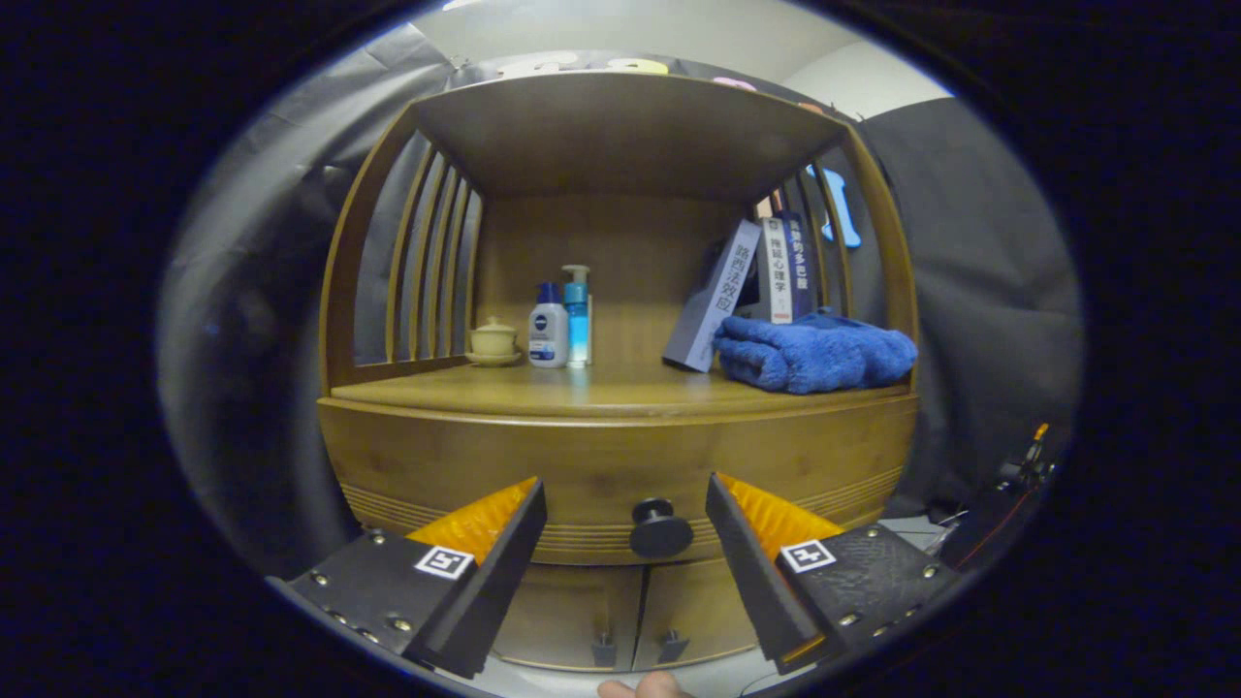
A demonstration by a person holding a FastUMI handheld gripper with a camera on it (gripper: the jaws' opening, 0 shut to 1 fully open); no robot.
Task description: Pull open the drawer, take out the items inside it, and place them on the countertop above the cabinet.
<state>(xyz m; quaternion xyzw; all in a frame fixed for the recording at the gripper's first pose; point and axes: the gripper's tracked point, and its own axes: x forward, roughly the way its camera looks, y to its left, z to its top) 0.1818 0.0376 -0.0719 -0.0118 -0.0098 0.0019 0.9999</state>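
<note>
Tool: the tool (625, 504) is hanging released, fingers spread wide, gripping nothing.
Drawer: the drawer (601, 465) is sitting shut under the table (582, 388); its knob (661, 528) is waiting between the fingers, toward one o'clock.
Risk: the fingers are straddling the knob off-centre, so closing may clip its edge and slip.
Table: a blue towel (814, 351) at two o'clock and bottles (562, 325) at eleven o'clock are crowding the landing space.

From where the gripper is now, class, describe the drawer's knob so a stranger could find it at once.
Find the wooden cabinet; below its countertop runs the closed drawer front. The knob sits ahead of the open gripper: round, dark, larger than the door handles beneath.
</note>
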